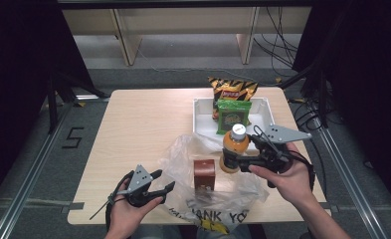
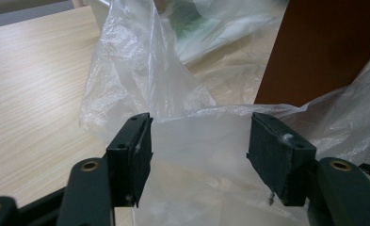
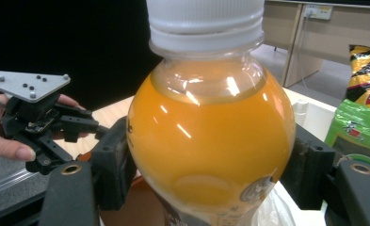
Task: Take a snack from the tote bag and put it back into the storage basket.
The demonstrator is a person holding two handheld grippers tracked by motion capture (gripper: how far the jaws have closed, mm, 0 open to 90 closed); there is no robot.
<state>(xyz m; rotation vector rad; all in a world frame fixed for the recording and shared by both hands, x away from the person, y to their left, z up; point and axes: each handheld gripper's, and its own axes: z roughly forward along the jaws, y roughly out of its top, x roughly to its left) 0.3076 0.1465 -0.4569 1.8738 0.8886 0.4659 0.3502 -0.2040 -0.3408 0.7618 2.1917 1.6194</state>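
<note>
Two tools: one in each of the person's hands, both over the near half of the wooden surface [image 1: 143,119].
Right tool [image 1: 233,163]: jaws pinching the orange juice bottle [image 1: 234,149] at its lower body, one jaw on each side; the right gripper view shows both pads pressed against the bottle's sides.
Bottle: upright, white cap on top, orange liquid up to the shoulder; it is held just above the right edge of the clear plastic bag [image 1: 203,179], near the front of the white tray [image 1: 201,119].
Left tool [image 1: 164,181]: jaws spread apart, at the bag's left edge; in the left gripper view the thin plastic lies between the two pads, and neither pad presses on it.
Bag: crumpled and open on the surface near the person, black printed letters on its near side.
Brown box [image 1: 204,174]: standing upright inside the bag, between the two tools.
Tray: toward the far right of the surface, holding a green snack packet [image 1: 233,115] with a yellow chip bag [image 1: 232,89] leaning behind it.
Left hand [image 1: 131,209]: wrapped around the left tool's handle, cable trailing to the left.
</note>
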